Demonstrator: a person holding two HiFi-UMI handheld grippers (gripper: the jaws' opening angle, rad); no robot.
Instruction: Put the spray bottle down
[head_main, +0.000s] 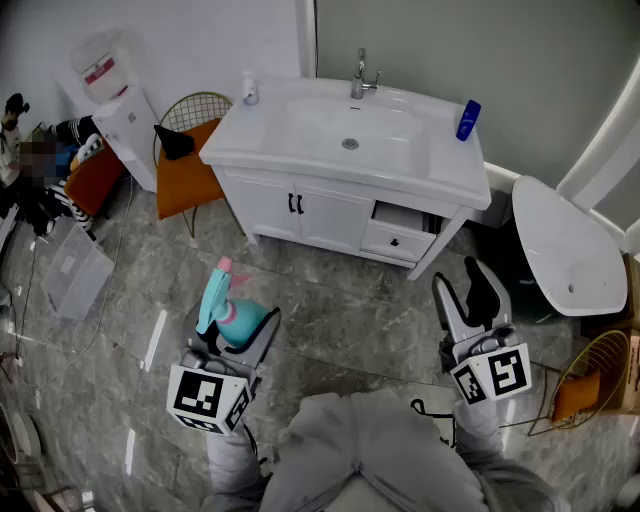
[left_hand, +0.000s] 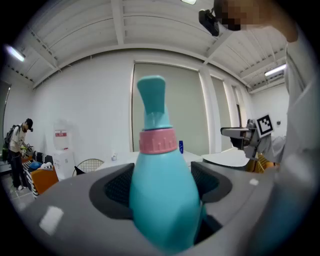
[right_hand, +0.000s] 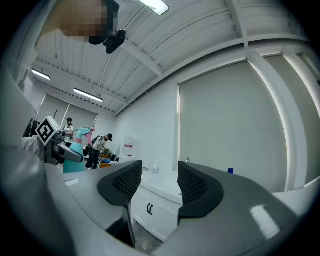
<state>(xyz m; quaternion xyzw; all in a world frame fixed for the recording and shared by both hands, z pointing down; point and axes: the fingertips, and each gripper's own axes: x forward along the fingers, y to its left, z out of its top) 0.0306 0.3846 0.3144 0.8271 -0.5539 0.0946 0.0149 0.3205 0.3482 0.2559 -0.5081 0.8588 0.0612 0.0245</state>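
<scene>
A teal spray bottle (head_main: 230, 312) with a pink collar and teal trigger head stands upright between the jaws of my left gripper (head_main: 236, 332), which is shut on its body. In the left gripper view the bottle (left_hand: 162, 200) fills the gap between the two dark pads (left_hand: 116, 187). I hold it in the air over the grey marble floor (head_main: 340, 320), well in front of the white vanity (head_main: 345, 150). My right gripper (head_main: 462, 286) hangs at the right, open and empty; in the right gripper view (right_hand: 159, 187) the vanity shows through the gap between its jaws.
The vanity has a sink with a tap (head_main: 362, 78), a blue bottle (head_main: 468, 119) and a small soap bottle (head_main: 250, 90); one drawer (head_main: 398, 236) is ajar. An orange chair (head_main: 188, 172) stands at its left, a white toilet (head_main: 562, 245) and a wire basket (head_main: 592, 385) at the right. A person (head_main: 20, 150) stands far left.
</scene>
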